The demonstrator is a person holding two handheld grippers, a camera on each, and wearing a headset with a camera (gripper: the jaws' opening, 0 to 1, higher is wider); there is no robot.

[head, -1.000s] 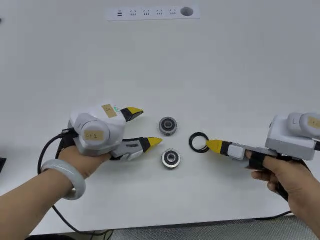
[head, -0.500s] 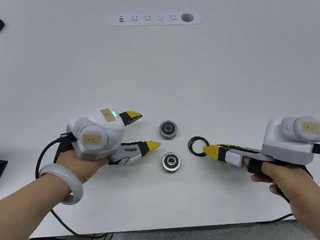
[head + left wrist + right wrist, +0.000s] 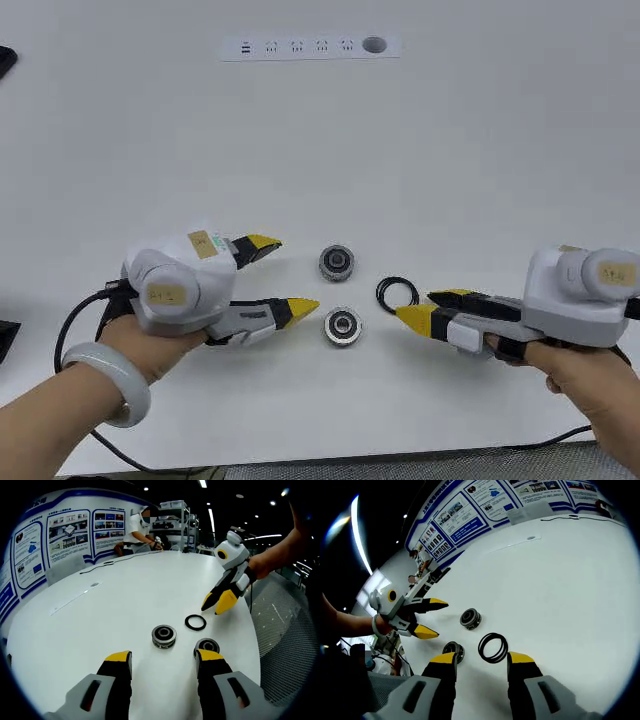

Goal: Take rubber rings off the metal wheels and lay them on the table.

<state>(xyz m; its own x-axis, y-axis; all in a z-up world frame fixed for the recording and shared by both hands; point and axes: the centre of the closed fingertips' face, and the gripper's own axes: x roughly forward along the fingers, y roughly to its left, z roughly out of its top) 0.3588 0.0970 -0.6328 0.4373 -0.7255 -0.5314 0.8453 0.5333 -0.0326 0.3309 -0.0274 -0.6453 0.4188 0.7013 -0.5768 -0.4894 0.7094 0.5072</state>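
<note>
White table [image 3: 300, 140] was set with two metal wheels [image 3: 342, 324], loose rubber rings [image 3: 397, 293] just beside them. Left tool [image 3: 284, 274] and right tool [image 3: 430, 306] were spread, empty; a wheel was probably best pinned while its ring was peeled.

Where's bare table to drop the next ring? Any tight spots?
Widest free patch: table between the power strip and the upper wheel. Also bare: the near strip below the lower wheel. Crowded: the centre, where both wheels and the loose rubber rings lie between the left gripper and right gripper.
</note>
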